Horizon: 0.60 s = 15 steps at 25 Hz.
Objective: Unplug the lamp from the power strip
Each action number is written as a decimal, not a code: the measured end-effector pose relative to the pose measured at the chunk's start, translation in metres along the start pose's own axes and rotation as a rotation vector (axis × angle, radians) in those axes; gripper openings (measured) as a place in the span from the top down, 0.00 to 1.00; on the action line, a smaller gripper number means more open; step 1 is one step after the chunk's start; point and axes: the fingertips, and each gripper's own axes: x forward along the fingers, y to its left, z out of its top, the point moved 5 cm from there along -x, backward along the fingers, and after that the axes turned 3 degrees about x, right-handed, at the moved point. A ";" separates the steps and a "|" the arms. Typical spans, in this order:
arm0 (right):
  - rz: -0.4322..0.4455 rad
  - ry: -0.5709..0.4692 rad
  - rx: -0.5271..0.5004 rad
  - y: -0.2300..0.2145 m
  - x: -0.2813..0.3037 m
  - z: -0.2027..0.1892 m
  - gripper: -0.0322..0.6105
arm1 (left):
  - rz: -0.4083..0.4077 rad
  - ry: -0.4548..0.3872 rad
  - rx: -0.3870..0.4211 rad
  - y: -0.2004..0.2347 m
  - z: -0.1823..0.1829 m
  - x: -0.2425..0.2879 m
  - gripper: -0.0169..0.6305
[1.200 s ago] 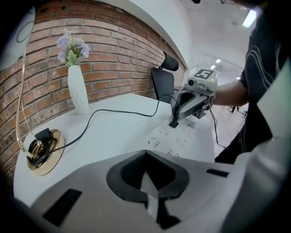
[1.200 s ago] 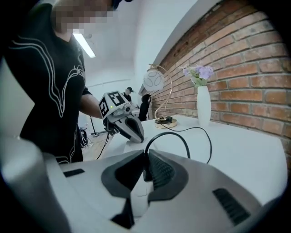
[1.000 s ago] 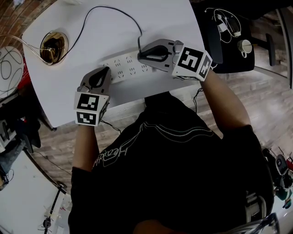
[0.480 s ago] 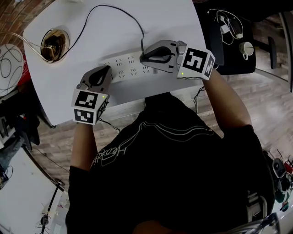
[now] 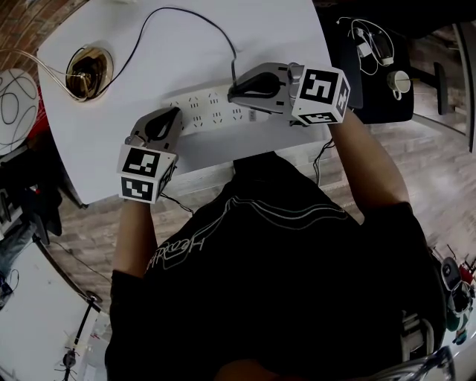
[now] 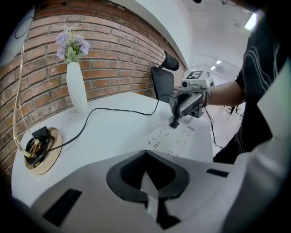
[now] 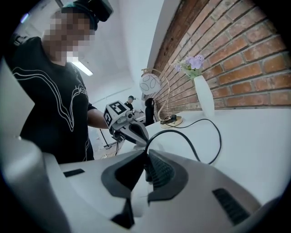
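Black against all the white, the small moulded plug (image 6: 174, 122) of the lamp stands on the long white plastic power strip (image 5: 212, 108), toward its right end. My right gripper (image 7: 145, 154) is pinching that plug, with both jaws pressed onto it. Its thin black cord (image 5: 186, 13) rises out from between them. I cannot tell whether the pins are seated in the socket or lifted clear.

My left gripper (image 5: 174, 113) has its jaws pressed together with nothing between them. Its tip lies over the strip's left end. I cannot tell whether it bears down on the plastic.

From the plug, the cord loops across the white tabletop (image 5: 282, 30) toward the far edge. It then curves back left to the lamp's round gold metal base (image 5: 88, 73), which sits near the table's left corner, well apart from the strip. A thin gold hoop stem arches up from that base and carries a pale round globe (image 7: 149, 84).

Beyond the cord, a tall ribbed white vase (image 6: 76, 86) of lilac flowers stands on the table by the red brick wall (image 6: 118, 59). A black office chair (image 6: 164, 77) is at the table's far side.
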 end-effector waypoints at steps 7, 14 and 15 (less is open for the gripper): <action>0.029 -0.204 0.086 -0.009 -0.020 0.033 0.92 | 0.007 0.003 -0.004 0.003 0.001 0.001 0.97; -0.053 -0.255 0.103 0.004 -0.034 0.050 0.92 | 0.024 0.043 0.001 -0.001 -0.001 -0.002 0.97; -0.068 -0.276 0.112 0.005 -0.038 0.054 0.92 | 0.023 0.047 0.000 -0.002 -0.001 -0.002 0.97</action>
